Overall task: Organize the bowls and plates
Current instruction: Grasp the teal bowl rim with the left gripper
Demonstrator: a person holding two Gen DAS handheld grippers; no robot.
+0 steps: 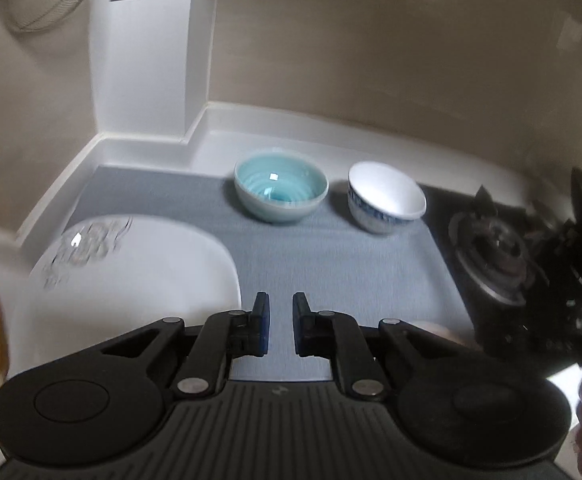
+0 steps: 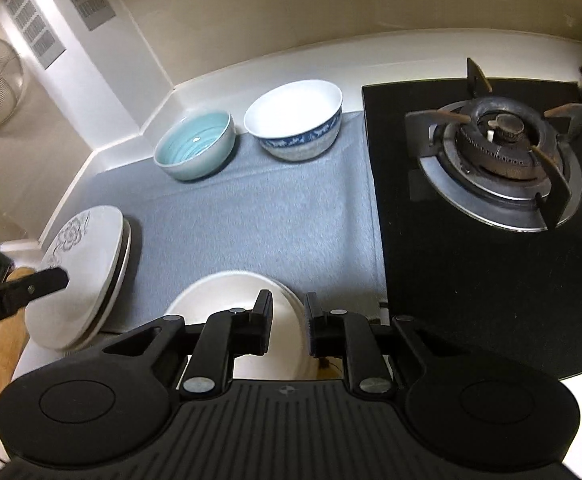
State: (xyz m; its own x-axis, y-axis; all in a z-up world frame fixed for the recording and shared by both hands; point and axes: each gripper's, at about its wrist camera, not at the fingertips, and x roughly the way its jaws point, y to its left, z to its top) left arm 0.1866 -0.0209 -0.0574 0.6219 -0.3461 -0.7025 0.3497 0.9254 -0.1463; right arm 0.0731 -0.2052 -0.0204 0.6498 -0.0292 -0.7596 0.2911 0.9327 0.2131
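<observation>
Right wrist view, mat [image 2: 271, 220] as our clock face.
- Teal bowl [image 2: 195, 146] at 11 o'clock, blue-rimmed bowl [image 2: 295, 120] at 12; both upright, just beside each other, not touching.
- Flowered plate [image 2: 87, 280] at 9 o'clock, stacked on a second plate that shows only as a rim.
- Plain plate [image 2: 227, 296] at 6 o'clock, on the mat's near edge.
- Burner [image 2: 499, 136] at 2 o'clock, off the mat.
- Right gripper [image 2: 289, 320]: jaws narrowly apart over the plain plate's 3 o'clock rim. We cannot tell whether the pads press on it.
- Left gripper [image 1: 281, 320]: its own view is blurred, but we see a narrow gap with only bare mat in it. The flowered plate lies at its 9 o'clock, unheld.
</observation>
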